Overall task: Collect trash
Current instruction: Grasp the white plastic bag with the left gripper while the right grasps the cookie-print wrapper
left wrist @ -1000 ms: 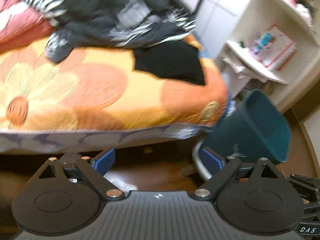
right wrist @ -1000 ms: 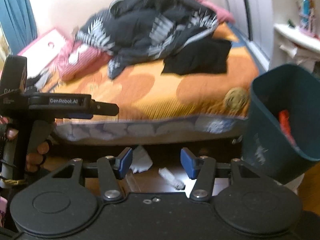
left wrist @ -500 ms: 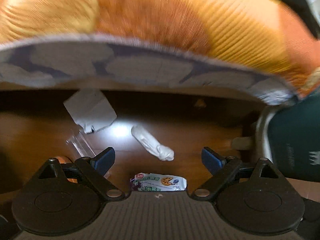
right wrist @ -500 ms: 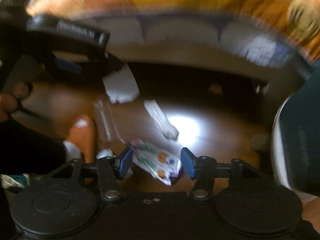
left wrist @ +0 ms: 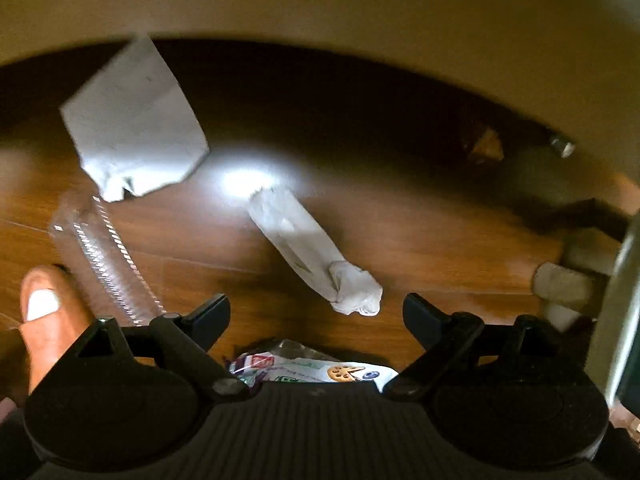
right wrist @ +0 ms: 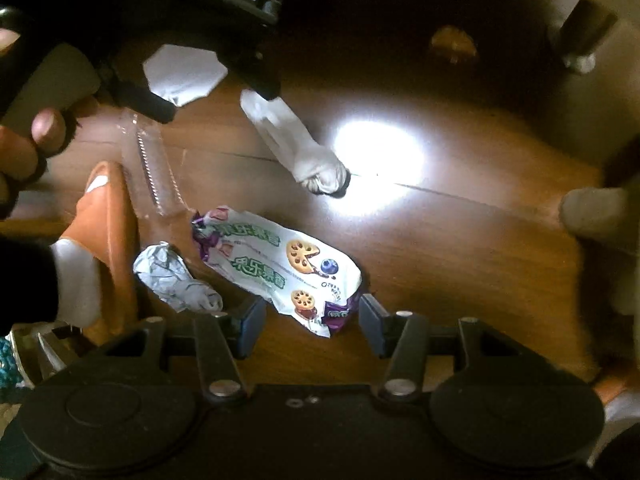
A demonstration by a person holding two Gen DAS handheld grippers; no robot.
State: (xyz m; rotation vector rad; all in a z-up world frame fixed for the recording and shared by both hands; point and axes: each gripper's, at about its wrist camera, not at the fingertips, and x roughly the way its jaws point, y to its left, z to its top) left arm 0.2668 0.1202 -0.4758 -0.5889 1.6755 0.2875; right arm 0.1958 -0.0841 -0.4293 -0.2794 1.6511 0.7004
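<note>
Trash lies on the wooden floor by the bed. A twisted white wrapper [left wrist: 316, 256] lies just ahead of my open left gripper [left wrist: 316, 316]; it also shows in the right wrist view [right wrist: 296, 144]. A white paper piece [left wrist: 132, 128] lies further left, and a clear plastic strip [left wrist: 108, 252] is beside it. A printed snack wrapper [right wrist: 276, 264] lies just ahead of my open right gripper [right wrist: 312, 320], its edge between the fingertips; its edge also shows in the left wrist view [left wrist: 312, 370]. A crumpled foil ball [right wrist: 172, 276] lies left of it. Both grippers are empty.
The person's orange slipper [right wrist: 104, 236] stands at the left, next to the foil and plastic strip. The bed's underside [left wrist: 360, 12] hangs over the far floor. A chair base and the teal bin's edge [left wrist: 624, 300] are at the right. A small brown scrap [left wrist: 486, 146] lies further back.
Both grippers have dropped from bed height down close to the floor. The bed and bin have left the middle of the views; the floor trash now fills them. Both grippers stay open.
</note>
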